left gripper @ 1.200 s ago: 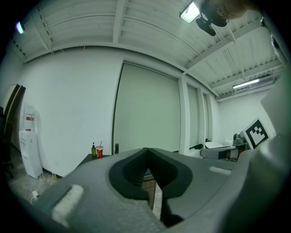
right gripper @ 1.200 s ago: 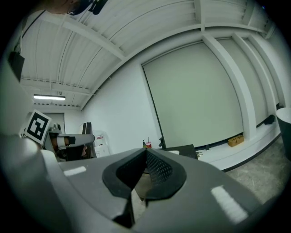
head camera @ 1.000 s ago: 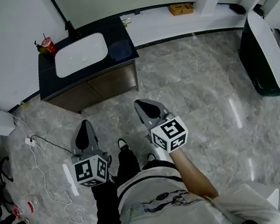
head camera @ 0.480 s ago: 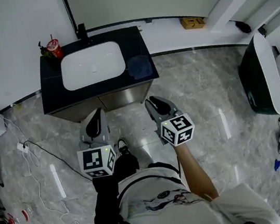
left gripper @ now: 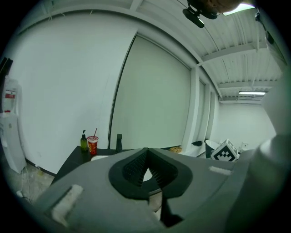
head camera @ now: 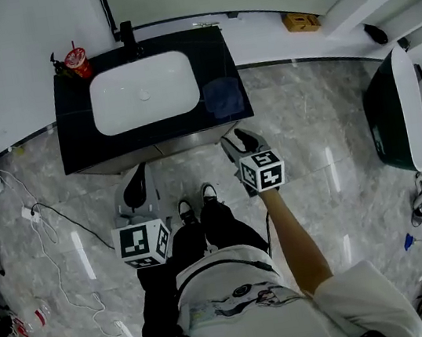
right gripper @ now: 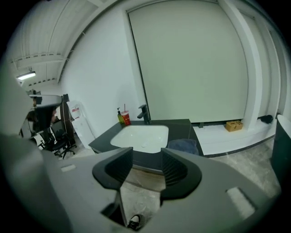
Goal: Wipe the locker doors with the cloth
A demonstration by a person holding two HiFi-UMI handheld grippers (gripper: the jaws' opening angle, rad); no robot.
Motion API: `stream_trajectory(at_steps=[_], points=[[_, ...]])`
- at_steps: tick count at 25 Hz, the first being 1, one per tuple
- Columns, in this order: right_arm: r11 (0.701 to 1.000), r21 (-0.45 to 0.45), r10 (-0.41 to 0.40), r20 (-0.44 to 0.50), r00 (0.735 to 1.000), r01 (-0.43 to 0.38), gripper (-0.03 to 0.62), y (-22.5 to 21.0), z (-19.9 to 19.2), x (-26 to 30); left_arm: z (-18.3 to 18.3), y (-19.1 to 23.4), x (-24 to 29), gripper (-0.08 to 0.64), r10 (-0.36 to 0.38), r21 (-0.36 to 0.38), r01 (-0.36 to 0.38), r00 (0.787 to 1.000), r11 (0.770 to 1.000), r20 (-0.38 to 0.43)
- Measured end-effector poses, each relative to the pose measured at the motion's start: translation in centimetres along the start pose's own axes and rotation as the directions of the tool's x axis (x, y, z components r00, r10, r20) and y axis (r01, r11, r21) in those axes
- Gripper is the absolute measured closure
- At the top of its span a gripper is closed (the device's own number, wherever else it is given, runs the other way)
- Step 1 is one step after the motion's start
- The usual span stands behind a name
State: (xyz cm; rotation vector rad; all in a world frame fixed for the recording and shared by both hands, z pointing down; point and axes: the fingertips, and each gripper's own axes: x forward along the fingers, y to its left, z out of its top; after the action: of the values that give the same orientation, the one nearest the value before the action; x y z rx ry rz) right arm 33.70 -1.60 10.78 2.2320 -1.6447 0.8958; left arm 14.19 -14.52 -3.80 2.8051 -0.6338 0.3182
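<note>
We held the right gripper (head camera: 241,136) at the front edge of the vanity (head camera: 80,141), its jaws apart, just opening wider, nothing between them. The left gripper (head camera: 138,171) had its jaws together. The blue cloth (head camera: 223,97) lay near the vanity's front right corner, beside the sink (head camera: 143,92).

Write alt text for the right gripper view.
The right gripper, its fingers just opening with nothing between them, faces a black vanity with a white sink. A dark blue cloth lies on the counter right of the sink.
</note>
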Motion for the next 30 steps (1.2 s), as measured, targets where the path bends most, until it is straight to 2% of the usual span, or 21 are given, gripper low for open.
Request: stream_trajectory(at_steps=[5, 10, 14, 18, 20, 23, 26, 30], points=[[0.997, -0.062, -0.044, -0.098, 0.994, 0.038, 0.374, -6.4, -0.7, 6.6, -0.6, 0.7, 1.9, 0.56, 0.042, 0.019, -0.041, 0.999, 0.999, -0.023], [0.983, -0.177, -0.087, -0.233, 0.969, 0.045, 0.334, -12.6, -1.8, 14.4, -1.0, 2.1, 3.6, 0.56, 0.109, 0.034, -0.106, 0.991, 0.994, -0.084], [0.976, -0.218, -0.075, -0.32, 0.944, 0.004, 0.316, -14.1, -2.8, 18.9, -1.3, 3.7, 4.7, 0.56, 0.189, 0.043, -0.186, 0.978, 0.982, -0.094], [0.962, -0.271, -0.093, -0.388, 0.917, -0.017, 0.31, -14.7, -4.6, 21.5, -2.0, 4.4, 5.6, 0.56, 0.221, 0.036, -0.218, 0.969, 0.975, -0.111], [0.963, -0.27, -0.092, -0.387, 0.917, -0.018, 0.342, -14.5, -4.9, 21.9, -2.4, 4.7, 5.9, 0.56, 0.234, 0.032, -0.232, 0.964, 0.972, -0.124], [0.959, -0.281, -0.076, -0.378, 0.923, -0.036, 0.463, -13.4, -5.1, 22.2, -2.9, 5.5, 6.0, 0.56, 0.262, 0.024, -0.261, 0.955, 0.965, -0.137], [0.961, -0.275, -0.073, -0.365, 0.928, -0.033, 0.489, -12.8, -5.2, 21.7, -3.0, 6.1, 5.6, 0.56, 0.271, 0.019, -0.271, 0.952, 0.962, -0.139], [0.975, -0.221, -0.053, -0.27, 0.961, -0.008, 0.494, -10.9, -3.2, 19.8, -2.9, 7.3, 4.2, 0.56, 0.276, 0.024, -0.275, 0.953, 0.961, -0.125]])
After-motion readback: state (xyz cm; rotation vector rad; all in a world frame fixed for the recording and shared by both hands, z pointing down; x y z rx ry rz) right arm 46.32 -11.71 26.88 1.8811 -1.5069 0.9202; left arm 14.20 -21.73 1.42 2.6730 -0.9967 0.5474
